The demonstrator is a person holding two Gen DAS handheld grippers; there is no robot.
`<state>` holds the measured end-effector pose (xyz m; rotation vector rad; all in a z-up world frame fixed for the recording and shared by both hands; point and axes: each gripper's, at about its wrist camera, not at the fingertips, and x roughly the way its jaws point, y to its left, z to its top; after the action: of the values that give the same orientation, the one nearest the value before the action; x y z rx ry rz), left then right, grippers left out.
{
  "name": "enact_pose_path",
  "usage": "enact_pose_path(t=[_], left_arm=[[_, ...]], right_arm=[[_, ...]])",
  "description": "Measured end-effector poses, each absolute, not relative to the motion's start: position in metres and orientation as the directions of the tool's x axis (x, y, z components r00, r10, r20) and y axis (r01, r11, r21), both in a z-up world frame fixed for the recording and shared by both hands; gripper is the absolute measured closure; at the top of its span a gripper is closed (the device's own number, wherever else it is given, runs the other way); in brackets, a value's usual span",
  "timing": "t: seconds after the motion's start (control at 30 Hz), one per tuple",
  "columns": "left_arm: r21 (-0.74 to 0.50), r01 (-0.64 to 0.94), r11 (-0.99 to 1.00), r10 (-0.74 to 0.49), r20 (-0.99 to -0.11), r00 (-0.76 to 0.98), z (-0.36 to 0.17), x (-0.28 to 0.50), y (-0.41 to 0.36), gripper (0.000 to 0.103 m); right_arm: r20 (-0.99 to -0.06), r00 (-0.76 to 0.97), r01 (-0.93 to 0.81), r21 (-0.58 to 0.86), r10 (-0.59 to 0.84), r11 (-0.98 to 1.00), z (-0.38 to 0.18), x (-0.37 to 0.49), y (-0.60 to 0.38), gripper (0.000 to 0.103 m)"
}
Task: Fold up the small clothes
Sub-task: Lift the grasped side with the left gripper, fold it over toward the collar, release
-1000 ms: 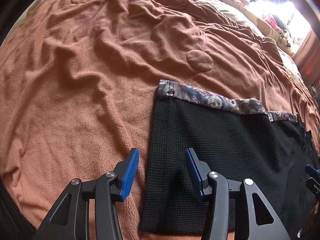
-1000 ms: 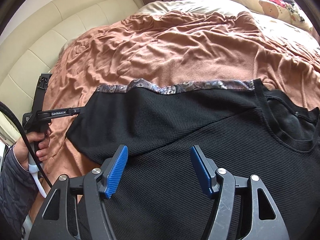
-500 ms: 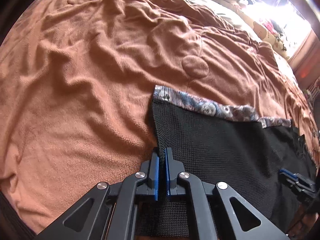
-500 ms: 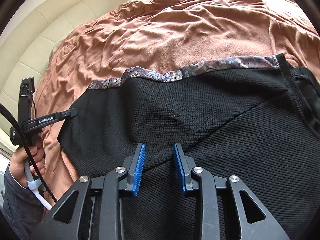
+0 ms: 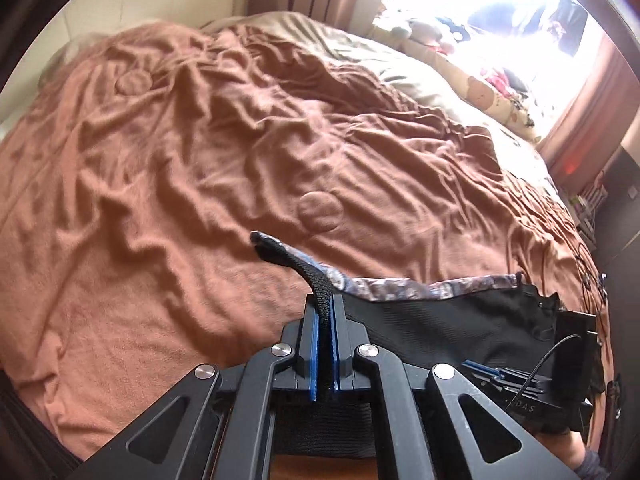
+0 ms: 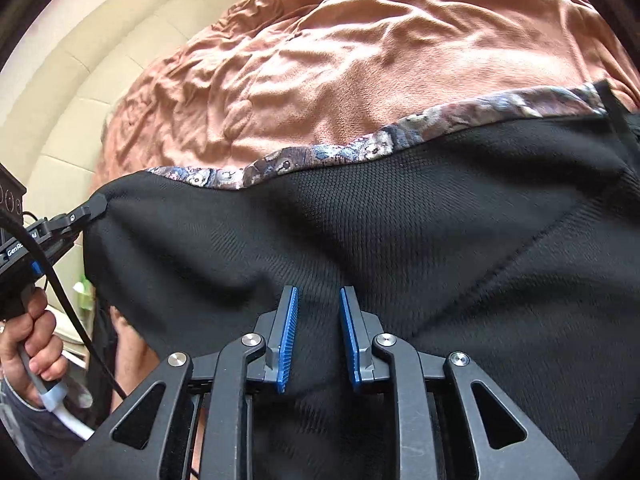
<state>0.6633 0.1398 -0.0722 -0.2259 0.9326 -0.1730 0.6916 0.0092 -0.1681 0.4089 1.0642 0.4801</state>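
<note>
Left wrist view: left hand-held gripper (image 5: 325,344) clamped tight on edge of black garment (image 5: 440,328), fabric rising between blue pads (image 5: 314,350), corner lifted off brown blanket (image 5: 200,168) on bed. Right wrist view: right hand-held gripper (image 6: 319,338) pressed into bunched black cloth, jaws part-closed with fold between them; firm grip cannot be told. Patterned trim (image 6: 360,148) runs along far edge. Person's left hand (image 6: 32,336) wraps handle at lower left, gripper tip at garment's left corner.

Black waffle-knit garment (image 6: 400,240) with a paisley-patterned trim band (image 6: 360,148) lies on the bed, its near edge raised in folds.
</note>
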Motion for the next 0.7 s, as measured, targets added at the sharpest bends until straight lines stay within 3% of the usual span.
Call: enact_pose_path(t=[0.3, 0.37, 0.47, 0.7], left_arm=[[-0.258, 0.175, 0.950, -0.311, -0.752, 0.581, -0.022, 0.654, 0.056, 0.099], [-0.252, 0.206, 0.945, -0.326, -0.747, 0.580, -0.011, 0.651, 0.034, 0.099], [-0.245, 0.253, 0.936, -0.348, -0.745, 0.569, 0.000, 0.647, 0.001, 0.099], [-0.244, 0.341, 0.908, -0.399, -0.756, 0.519, 0.005, 0.636, -0.063, 0.099]], right_arm=[[-0.707, 0.467, -0.154, 0.526, 0.531, 0.836, -0.124, 0.642, -0.060, 0.082], [-0.704, 0.485, -0.153, 0.515, 0.518, 0.843, -0.113, 0.629, -0.077, 0.075], [-0.697, 0.522, -0.145, 0.495, 0.492, 0.856, -0.098, 0.610, -0.099, 0.050], [-0.692, 0.564, -0.118, 0.471, 0.450, 0.874, -0.079, 0.573, -0.142, 0.048]])
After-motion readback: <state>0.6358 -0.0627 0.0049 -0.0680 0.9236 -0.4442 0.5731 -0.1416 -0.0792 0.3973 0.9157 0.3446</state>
